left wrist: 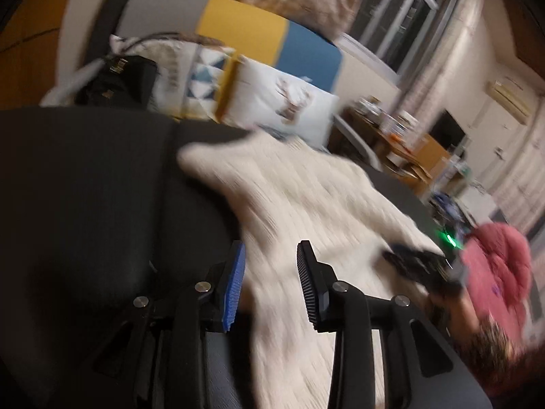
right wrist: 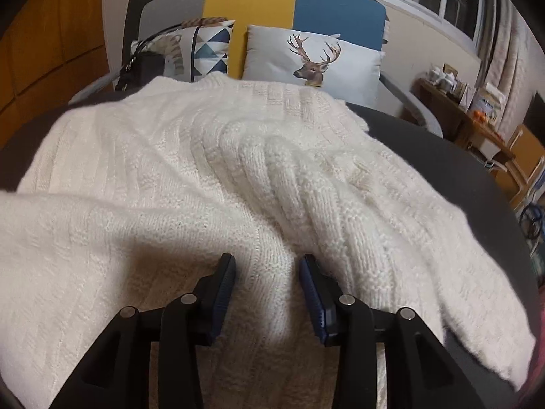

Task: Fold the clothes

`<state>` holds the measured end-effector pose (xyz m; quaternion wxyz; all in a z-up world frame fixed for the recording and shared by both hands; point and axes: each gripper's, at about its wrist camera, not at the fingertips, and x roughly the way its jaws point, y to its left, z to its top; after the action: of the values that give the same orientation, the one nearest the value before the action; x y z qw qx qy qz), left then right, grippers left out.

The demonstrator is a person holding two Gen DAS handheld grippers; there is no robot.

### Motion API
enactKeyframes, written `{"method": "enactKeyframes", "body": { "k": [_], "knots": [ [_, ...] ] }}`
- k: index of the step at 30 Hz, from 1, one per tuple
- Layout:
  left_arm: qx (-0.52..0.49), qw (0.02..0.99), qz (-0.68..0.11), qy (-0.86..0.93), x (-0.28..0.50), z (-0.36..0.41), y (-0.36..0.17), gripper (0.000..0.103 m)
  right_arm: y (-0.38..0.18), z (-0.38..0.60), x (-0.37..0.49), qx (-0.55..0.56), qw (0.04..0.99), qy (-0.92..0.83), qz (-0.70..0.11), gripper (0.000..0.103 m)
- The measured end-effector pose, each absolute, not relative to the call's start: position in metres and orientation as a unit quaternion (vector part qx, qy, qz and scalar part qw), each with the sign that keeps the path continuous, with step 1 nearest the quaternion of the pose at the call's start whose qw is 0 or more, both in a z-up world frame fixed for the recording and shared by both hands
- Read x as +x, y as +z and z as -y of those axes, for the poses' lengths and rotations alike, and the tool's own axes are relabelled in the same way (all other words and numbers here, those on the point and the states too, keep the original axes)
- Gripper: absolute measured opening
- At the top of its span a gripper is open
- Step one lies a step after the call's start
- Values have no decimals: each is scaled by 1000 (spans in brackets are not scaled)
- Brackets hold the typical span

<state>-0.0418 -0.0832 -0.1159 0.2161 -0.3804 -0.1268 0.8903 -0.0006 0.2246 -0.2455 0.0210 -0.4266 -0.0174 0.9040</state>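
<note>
A white knit sweater lies spread over a dark table; the left wrist view is motion-blurred. My left gripper is open and hovers over the sweater's left edge, with nothing between its fingers. My right gripper rests low on the sweater at the right, held by a hand in a pink sleeve. In the right wrist view the sweater fills the frame, rumpled into ridges. The right gripper is open and pressed onto the knit, with a raised fold of fabric between its fingers.
Behind the table stands a grey, yellow and blue sofa with a deer cushion and a triangle-pattern cushion. A black bag sits at its left end. A cluttered wooden side table is at the right.
</note>
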Motion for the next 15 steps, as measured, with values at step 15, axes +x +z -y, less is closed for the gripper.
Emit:
{"method": "enactKeyframes", "body": {
  "k": [15],
  "knots": [
    [-476,134,327,806,-196,81,-187,52,-248,-217,0,-421,19,907,8,43]
  ]
}}
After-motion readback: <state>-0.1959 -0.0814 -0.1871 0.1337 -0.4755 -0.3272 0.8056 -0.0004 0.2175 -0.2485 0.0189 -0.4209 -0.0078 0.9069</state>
